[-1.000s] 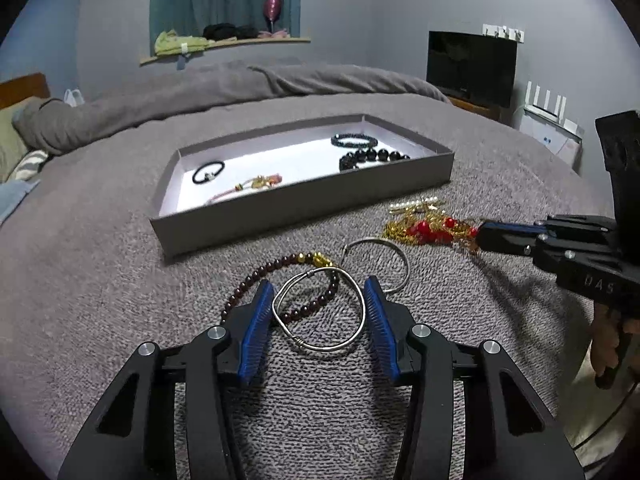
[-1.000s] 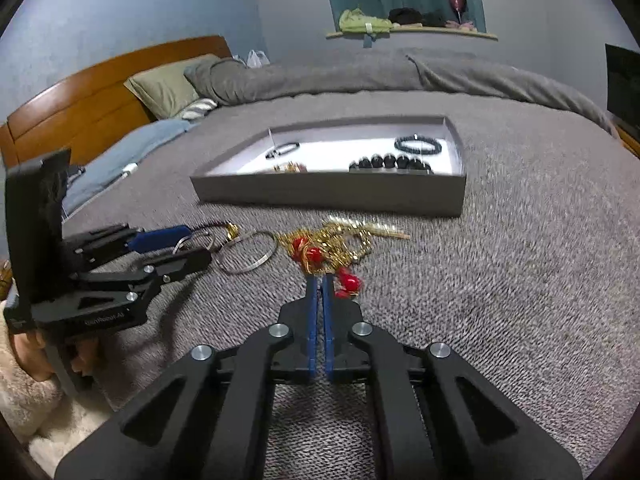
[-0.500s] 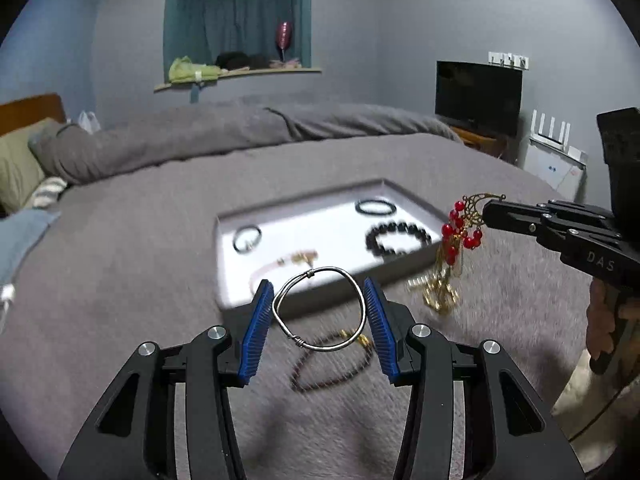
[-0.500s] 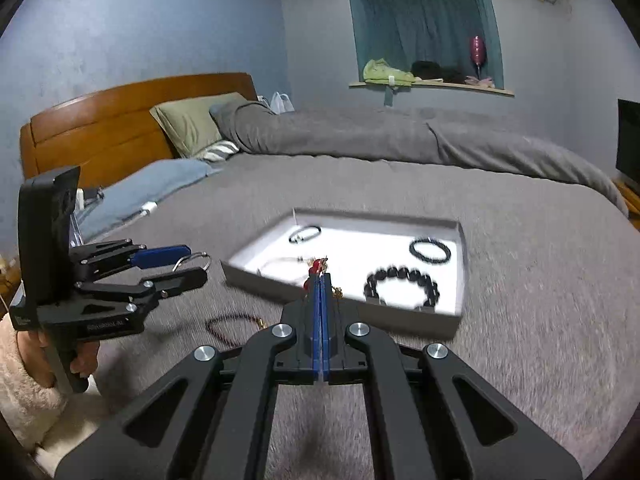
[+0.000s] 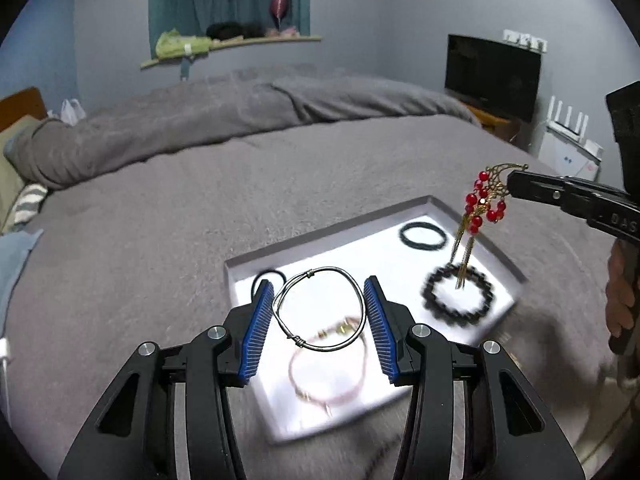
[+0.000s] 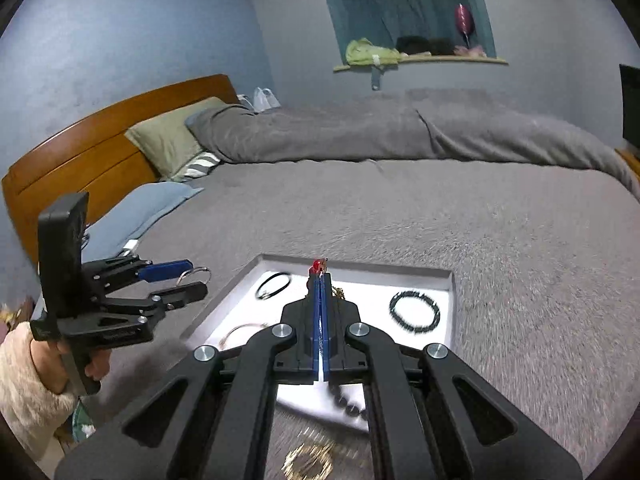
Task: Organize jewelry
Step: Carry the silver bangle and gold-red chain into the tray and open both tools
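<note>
Left wrist view. Left gripper (image 5: 318,312): half-spread, clamped across a silver wire bangle (image 5: 320,309), both blue pads bearing on its sides. A second ago bangle and gripper were down on the grey bedspread (image 5: 140,220) among loose pieces; the bangle is now lifted and carried over the tray (image 5: 434,201), which lies directly beneath. Right gripper (image 5: 516,182): enters from the right, jaws pressed together on the gold top of a red-bead ornament (image 5: 482,204), gold tassels hanging free above a black bead bracelet (image 5: 458,298) in the tray. That ornament was also lying on the bedspread a second ago. Tray contents: thin black band (image 5: 423,235), a second black band (image 5: 269,278) partly behind the left pad, pink cord bracelet (image 5: 332,376). Judgement: both pickups done; lowering and release into the tray remain.

Right wrist view. Right gripper (image 6: 321,276): jaws fully closed, only a red bead and a little gold chain of the ornament (image 6: 319,266) showing at the tips; the tassels are hidden here. Left gripper (image 6: 188,280): seen side-on, bangle (image 6: 195,274) showing as an edge between its fingers, held by a hand (image 6: 86,364) in a fleecy sleeve (image 6: 28,392). Shown only here: gold jewellery (image 6: 310,464) on the bedspread near the bottom edge, blurred, still to be sorted; wooden headboard (image 6: 100,148).
</note>
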Motion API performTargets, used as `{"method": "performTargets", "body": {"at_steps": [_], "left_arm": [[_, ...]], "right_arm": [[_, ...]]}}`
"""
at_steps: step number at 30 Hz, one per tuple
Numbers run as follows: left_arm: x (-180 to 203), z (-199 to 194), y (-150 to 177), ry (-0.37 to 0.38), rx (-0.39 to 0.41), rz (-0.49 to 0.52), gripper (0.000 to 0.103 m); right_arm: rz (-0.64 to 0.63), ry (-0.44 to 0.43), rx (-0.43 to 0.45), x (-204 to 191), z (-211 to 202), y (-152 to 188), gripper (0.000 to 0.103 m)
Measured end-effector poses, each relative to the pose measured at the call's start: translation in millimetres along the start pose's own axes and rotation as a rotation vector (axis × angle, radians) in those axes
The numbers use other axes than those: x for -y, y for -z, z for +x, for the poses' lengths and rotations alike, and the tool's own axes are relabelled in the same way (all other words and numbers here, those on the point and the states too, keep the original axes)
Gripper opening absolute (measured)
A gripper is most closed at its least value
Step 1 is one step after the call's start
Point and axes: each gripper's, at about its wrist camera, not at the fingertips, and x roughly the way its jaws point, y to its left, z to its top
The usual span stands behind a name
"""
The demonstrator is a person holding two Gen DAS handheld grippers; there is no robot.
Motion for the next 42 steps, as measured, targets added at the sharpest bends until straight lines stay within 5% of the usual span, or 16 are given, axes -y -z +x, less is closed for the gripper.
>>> {"method": "performTargets", "body": {"at_steps": [10,20,35,37,42], "left_arm": [[-3.0,93.6,-18.0,-0.015,-0.145,-0.018,0.048],[5.7,134.9,-20.0,-0.028,-0.296,0.039,0.048],[11.8,135.6,-17.2,-0.052,-0.298,0.061,0.059],[9.9,133.5,-17.2,-0.056,-0.291,0.050,0.062],[8.2,116.9,-19.2,-0.069,-0.240,0.022,0.065]], "right_arm": [[0.063,-0.019,-0.127,26.3,82.8,3.5,0.000],[0.032,0.043,-0.281,22.4,126.5,16.5,0.000],[0.073,0.063,-0.278,34.3,124.9,17.0,0.003],[0.084,0.065,-0.265,36.6,119.3,16.9,0.020],[0.098,0.060,-0.245,35.3,102.0,14.0,0.029]]}}
